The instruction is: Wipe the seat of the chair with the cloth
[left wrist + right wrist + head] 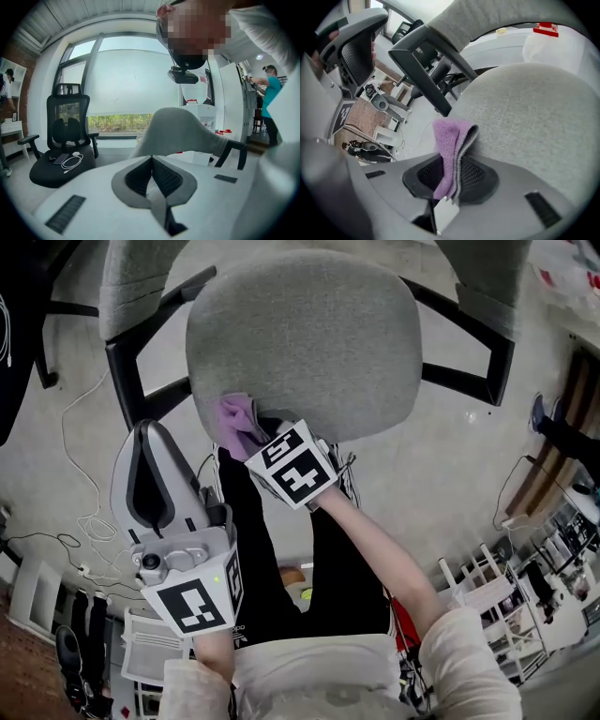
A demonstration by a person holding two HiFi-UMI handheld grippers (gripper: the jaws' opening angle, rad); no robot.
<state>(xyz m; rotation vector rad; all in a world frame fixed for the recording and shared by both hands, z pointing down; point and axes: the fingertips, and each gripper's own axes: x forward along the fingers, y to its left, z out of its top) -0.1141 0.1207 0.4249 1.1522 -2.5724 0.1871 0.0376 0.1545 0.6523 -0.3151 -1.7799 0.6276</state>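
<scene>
- At the seat's (309, 334) near-left edge, the purple cloth (452, 150) is folded double. My right gripper (449, 180) clamps its lower part between the jaws, and its free end rises to touch the seat's rim.
- I judge the wipe is only starting, since nearly all of the seat lies beyond the cloth.
- To do it well, I should tip the gripper so the cloth's broad face lies flat on the seat, not its folded edge.
- Then I should press lightly and sweep in overlapping passes from this edge to the seat's far edge.
- My grip should be firm, because I expect the woven cover to drag on the pile and tug the cloth loose.
- The cloth is a fluffy terry, purple on one face and grey on the other. It looks limp enough to bend over the seat's curve.
- The seat is grey woven upholstery, padded and gently domed, and its rim rolls downward all round.
- My left gripper (155, 442) hangs off the seat's near-left side, clear of it. Its jaws are closed together with nothing between them.
- A black armrest frame (426, 75), hard and angular, stands beside the seat.
- A pale floor (450, 456) lies below the seat.
</scene>
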